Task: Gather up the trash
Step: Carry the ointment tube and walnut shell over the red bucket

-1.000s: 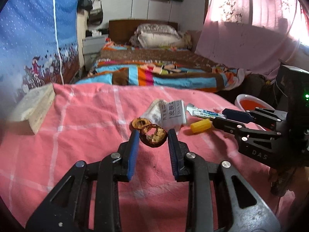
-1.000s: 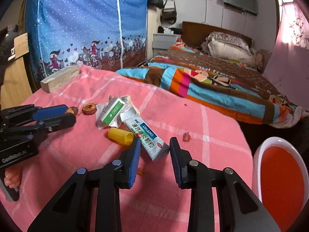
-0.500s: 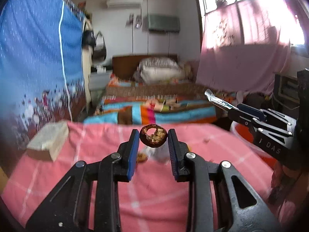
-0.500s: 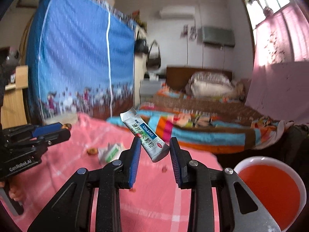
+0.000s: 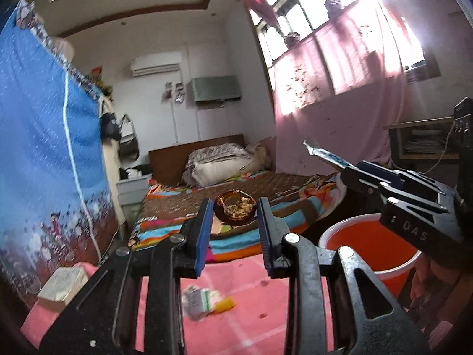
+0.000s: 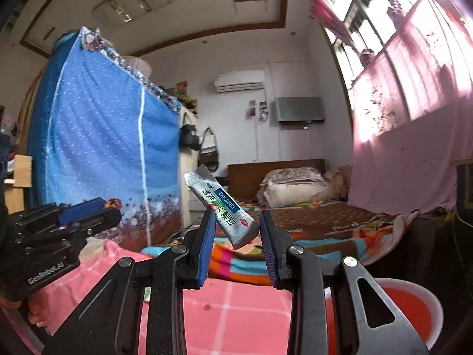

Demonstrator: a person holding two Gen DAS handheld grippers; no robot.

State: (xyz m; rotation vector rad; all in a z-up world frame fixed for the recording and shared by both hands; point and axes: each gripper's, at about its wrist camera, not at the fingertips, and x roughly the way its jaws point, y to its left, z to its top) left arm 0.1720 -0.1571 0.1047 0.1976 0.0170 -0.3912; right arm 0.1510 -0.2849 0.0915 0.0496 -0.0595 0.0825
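Note:
My left gripper (image 5: 235,207) is shut on a brown dried fruit peel (image 5: 235,209), lifted well above the pink tablecloth (image 5: 236,310). My right gripper (image 6: 236,227) is shut on a silver medicine sachet (image 6: 220,207), also held up in the air. In the left wrist view the right gripper (image 5: 343,171) shows at the right, above the orange bucket (image 5: 369,248), with the sachet (image 5: 325,155) sticking out of it. In the right wrist view the left gripper (image 6: 109,210) appears at the left. A crumpled green-and-white packet (image 5: 196,297) and a yellow cap (image 5: 224,304) lie on the cloth.
The orange bucket (image 6: 414,304) stands beside the table's right edge. A pale block (image 5: 63,284) lies at the table's far left. Behind are a bed with a striped blanket (image 5: 236,236), a blue curtain (image 5: 44,162) on the left and a pink curtain (image 5: 354,112) under the window.
Both grippers have risen off the table and tilted up to level, carrying the peel and the sachet. The bucket has come into view near the right gripper.

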